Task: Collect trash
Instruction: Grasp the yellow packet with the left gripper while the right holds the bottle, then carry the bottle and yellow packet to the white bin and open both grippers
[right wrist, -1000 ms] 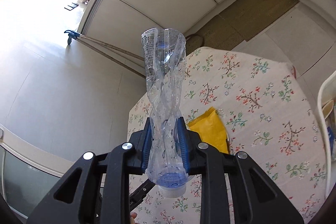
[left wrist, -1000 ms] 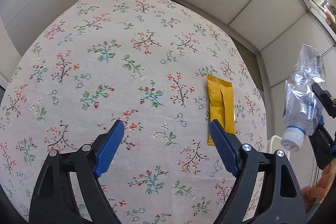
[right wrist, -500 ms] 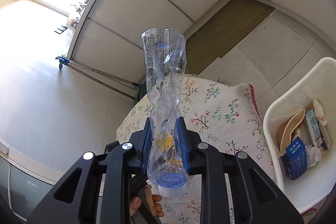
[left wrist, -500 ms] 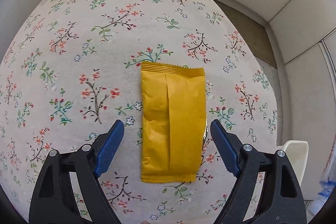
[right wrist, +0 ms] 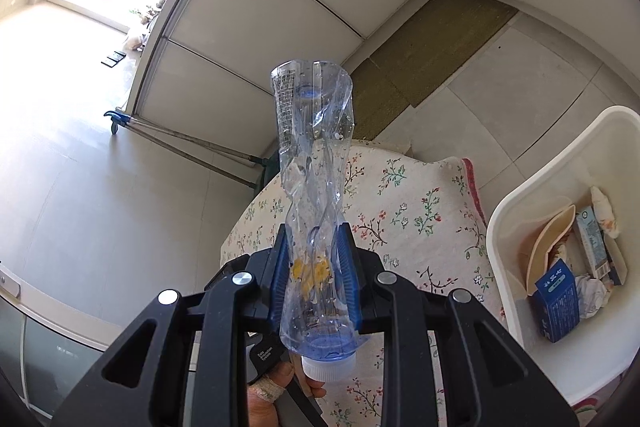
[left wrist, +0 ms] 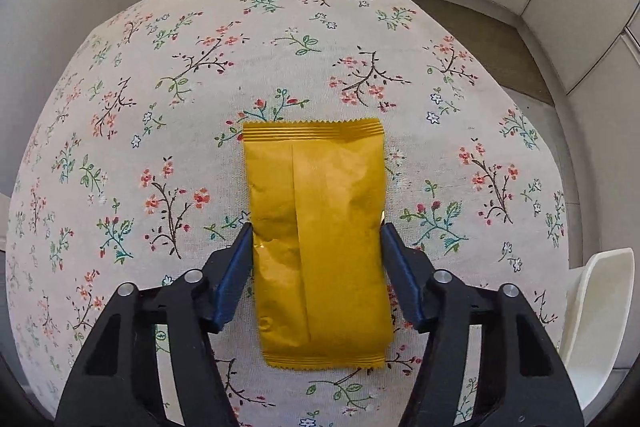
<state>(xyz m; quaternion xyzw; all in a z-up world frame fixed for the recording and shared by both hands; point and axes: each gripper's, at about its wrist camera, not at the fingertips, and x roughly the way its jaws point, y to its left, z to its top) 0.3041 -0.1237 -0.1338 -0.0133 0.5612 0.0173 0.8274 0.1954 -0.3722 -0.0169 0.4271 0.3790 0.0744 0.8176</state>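
A yellow snack wrapper lies flat on the floral tablecloth. My left gripper is low over it, with its blue pads touching the wrapper's two long edges. My right gripper is shut on a crushed clear plastic bottle and holds it in the air, white cap toward the camera. Through the bottle, yellow shows faintly. A white trash bin stands on the floor at the right of the table.
The bin holds a blue carton, crumpled paper and other packaging. Its rim also shows at the right edge in the left wrist view. Tiled floor, a brown mat and white cabinet panels surround the table.
My left gripper moved forward and down onto the wrapper and narrowed until its pads met the wrapper's edges. My right gripper swung with the bottle toward the bin, which came further into view.
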